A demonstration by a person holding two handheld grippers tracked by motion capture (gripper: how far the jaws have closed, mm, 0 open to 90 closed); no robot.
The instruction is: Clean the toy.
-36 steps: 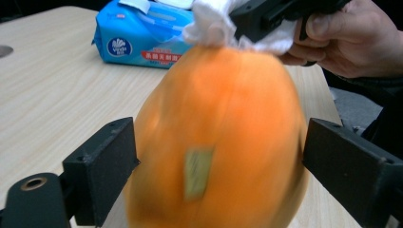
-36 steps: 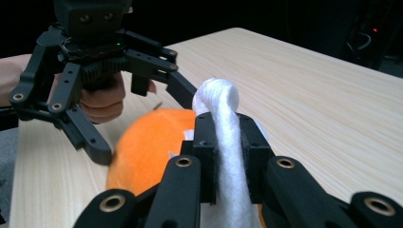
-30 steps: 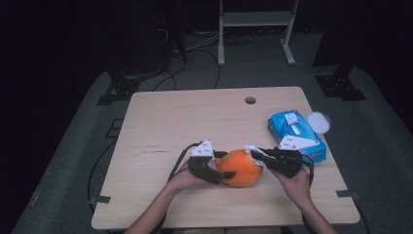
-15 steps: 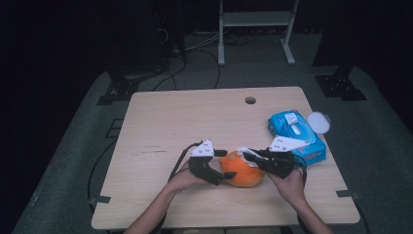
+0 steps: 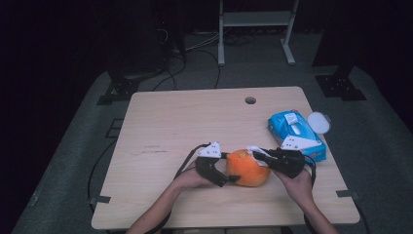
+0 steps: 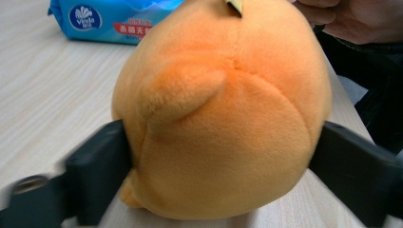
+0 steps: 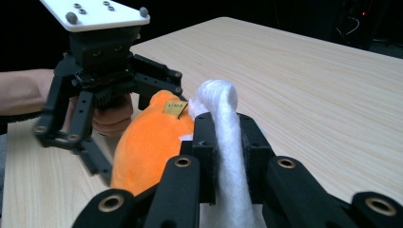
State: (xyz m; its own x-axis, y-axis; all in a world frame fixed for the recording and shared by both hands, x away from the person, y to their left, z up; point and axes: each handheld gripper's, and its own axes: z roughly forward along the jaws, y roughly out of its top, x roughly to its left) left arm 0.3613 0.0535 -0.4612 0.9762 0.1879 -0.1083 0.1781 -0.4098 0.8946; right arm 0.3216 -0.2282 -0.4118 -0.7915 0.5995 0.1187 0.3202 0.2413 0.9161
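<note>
An orange plush toy (image 5: 248,168) lies on the wooden table (image 5: 195,122) near its front edge. My left gripper (image 5: 230,168) reaches in from the toy's left, and its jaws have just been closing with the toy between them. In the left gripper view both jaws press the toy's (image 6: 223,109) sides. My right gripper (image 7: 225,142) is shut on a strip of white stuffing (image 7: 223,118) that comes out of the toy (image 7: 152,142) by a small tag. The right gripper (image 5: 258,155) sits at the toy's upper right.
A blue pack of wet wipes (image 5: 294,134) lies at the table's right edge, just behind the right hand, with a round white lid (image 5: 319,122) beside it. A cable hole (image 5: 250,100) sits near the far edge. Dark floor and a metal stand lie beyond.
The right gripper edged left toward the toy, then back to the right with the stuffing. The toy and the left hand have stayed in place.
</note>
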